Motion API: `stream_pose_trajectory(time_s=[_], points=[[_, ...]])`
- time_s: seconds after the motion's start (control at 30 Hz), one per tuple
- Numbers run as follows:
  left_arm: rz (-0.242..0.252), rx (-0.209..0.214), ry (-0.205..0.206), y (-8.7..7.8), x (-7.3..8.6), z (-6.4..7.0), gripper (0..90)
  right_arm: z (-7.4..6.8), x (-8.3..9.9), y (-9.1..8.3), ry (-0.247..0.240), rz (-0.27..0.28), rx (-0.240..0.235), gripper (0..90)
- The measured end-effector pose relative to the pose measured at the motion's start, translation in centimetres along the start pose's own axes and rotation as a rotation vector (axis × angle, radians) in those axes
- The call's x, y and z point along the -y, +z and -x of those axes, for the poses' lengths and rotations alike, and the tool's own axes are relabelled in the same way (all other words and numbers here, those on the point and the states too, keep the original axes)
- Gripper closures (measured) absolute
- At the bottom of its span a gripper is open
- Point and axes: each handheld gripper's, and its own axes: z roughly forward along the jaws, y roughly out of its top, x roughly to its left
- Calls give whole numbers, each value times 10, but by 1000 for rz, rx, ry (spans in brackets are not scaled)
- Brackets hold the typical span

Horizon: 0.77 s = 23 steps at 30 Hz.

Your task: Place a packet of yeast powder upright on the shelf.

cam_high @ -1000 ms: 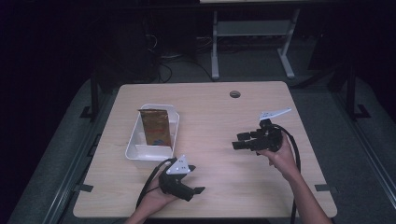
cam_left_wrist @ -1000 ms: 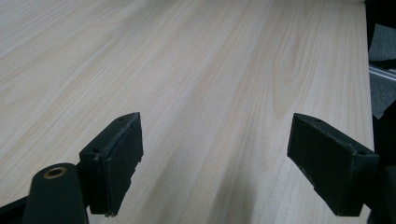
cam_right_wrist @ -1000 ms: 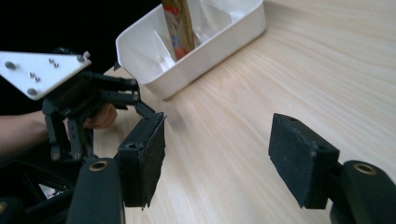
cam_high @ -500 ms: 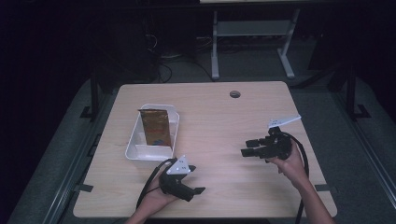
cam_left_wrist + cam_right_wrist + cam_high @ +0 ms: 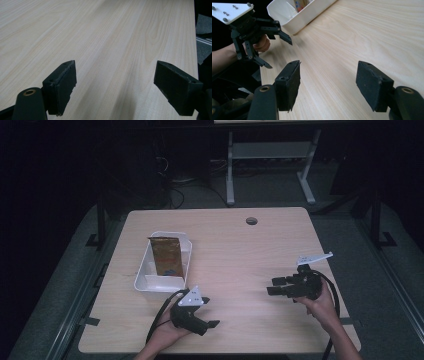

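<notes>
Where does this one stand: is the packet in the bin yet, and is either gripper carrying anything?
Done, it seems: the brown packet stands in the white bin. In hand: nothing; the left gripper and right gripper are both open over bare table. Left: nothing else lies on the table to move, so the job looks finished.

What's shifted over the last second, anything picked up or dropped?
The right claw pulled back toward the person and out toward the table's right edge, with its jaws apart and nothing between them. Nothing was picked up or let go. The left claw kept its place near the front edge, open, and the brown packet stayed in the white bin.
</notes>
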Motion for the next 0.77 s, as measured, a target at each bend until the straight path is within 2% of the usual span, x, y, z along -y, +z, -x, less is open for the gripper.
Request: stream_pose_trajectory(time_s=[0.27, 0.47, 0.63, 0.77], points=[[-4, 2, 1, 0, 0, 0, 181, 2, 16, -3, 18, 2, 11, 356], [-9, -3, -2, 0, 0, -1, 181, 2, 27, -2, 32, 41, 9, 360], [-14, -8, 0, 0, 0, -1, 182, -2, 34, 5, 21, 2, 44, 361], [-10, -12, -6, -1, 0, -2, 181, -6, 33, 10, 8, -2, 46, 361]])
